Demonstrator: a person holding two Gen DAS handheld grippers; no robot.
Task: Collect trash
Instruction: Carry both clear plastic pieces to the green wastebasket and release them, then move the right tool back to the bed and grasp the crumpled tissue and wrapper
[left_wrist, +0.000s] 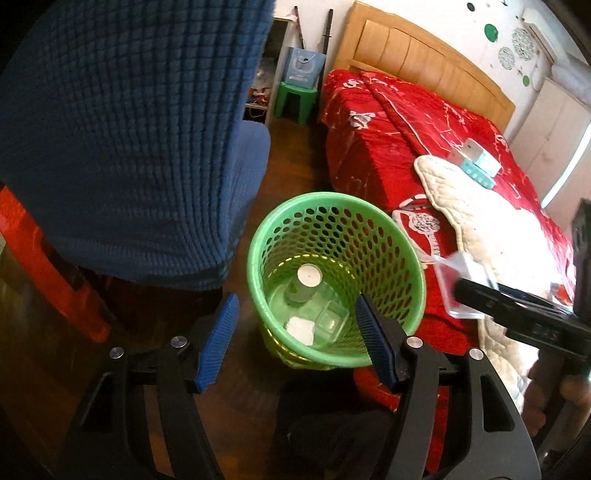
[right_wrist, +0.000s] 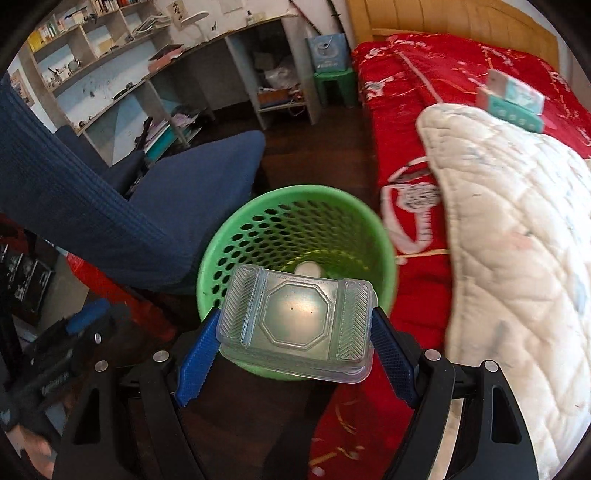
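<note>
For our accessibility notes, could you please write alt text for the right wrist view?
The right gripper clamps a clear plastic tray above a green mesh wastebasket on the floor. A blue chair stands left, a red-covered bed right.

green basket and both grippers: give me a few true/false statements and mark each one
1. The right gripper holds a clear plastic tray. True.
2. The green basket is empty. False: a cup-like container, a small clear box and something white lie inside.
3. The left gripper grips a bottle. False: its jaws are open, nothing between them.
4. The basket stands on the floor beside the red-covered bed. True.
5. The tray is already in the basket. False: it is above the rim.
</note>
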